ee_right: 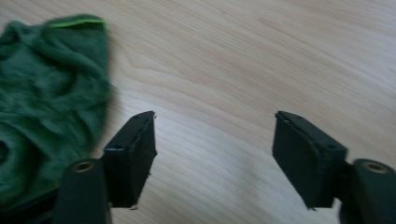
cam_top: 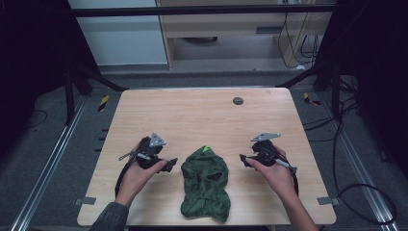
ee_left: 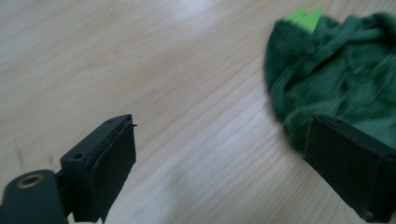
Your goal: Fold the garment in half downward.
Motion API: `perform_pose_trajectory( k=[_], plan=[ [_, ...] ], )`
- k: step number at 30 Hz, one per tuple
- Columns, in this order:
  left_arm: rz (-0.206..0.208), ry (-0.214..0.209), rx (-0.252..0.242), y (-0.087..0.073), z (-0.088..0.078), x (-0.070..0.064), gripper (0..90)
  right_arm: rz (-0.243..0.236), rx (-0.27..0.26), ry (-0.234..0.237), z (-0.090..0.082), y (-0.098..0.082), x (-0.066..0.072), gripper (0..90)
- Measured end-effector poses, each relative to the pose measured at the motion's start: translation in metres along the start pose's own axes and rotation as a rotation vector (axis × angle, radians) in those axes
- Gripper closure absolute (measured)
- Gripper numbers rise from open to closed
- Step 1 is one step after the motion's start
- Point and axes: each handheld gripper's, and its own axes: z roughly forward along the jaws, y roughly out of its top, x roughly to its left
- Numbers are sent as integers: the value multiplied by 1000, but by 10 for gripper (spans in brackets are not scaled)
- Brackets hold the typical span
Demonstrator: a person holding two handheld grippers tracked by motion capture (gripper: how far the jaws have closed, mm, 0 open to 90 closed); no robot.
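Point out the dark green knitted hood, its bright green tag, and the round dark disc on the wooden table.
dark green knitted hood (cam_top: pixel 206 187), high view, middle of the fabric.
bright green tag (ee_left: pixel 306 17), left gripper view, tag centre.
round dark disc (cam_top: pixel 237 100), high view, disc centre.

the green knitted hood (ee_left: pixel 341 74) was blurred and cut off by the left gripper view's right edge; in the right gripper view its left side ran off frame, one jaw hiding its lower edge.

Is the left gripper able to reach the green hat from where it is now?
Probably yes. The left gripper is open beside the hat, and bare table lies between them with nothing in the way.
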Motion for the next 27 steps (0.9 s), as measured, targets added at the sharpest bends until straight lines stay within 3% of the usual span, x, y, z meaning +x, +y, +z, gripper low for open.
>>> perform_pose_trajectory(
  k=[2, 3, 4, 6, 8, 10, 14, 19, 21, 26, 27],
  plan=[
    [26, -13, 8, 13, 6, -1, 139, -38, 12, 31, 3, 11, 4, 399],
    [33, -16, 16, 19, 9, 1, 196, -77, 17, 53, 7, 20, 9, 480],
    [33, -16, 16, 19, 9, 1, 226, -77, 17, 53, 7, 20, 9, 480],
    [4, -67, 9, 22, 12, 4, 244, -105, 20, 93, 11, 27, 16, 571],
    [-14, -97, 8, 24, 16, 6, 325, -121, 10, 121, 14, 32, 23, 665],
    [-13, -116, 22, 25, 20, 5, 380, -127, 5, 167, 18, 35, 29, 739],
    [-6, -164, 62, 24, 30, -1, 480, -143, 27, 194, 27, 36, 39, 824],
    [1, -207, 92, 21, 40, -6, 523, -154, 63, 217, 36, 36, 49, 790],
    [13, -205, 114, 20, 43, -6, 520, -158, 72, 214, 37, 37, 50, 775],
    [-6, -213, 108, 13, 43, -4, 400, -144, 92, 225, 46, 36, 53, 649],
    [-13, -211, 100, 11, 43, -4, 411, -148, 98, 219, 49, 36, 55, 632]
  ],
)
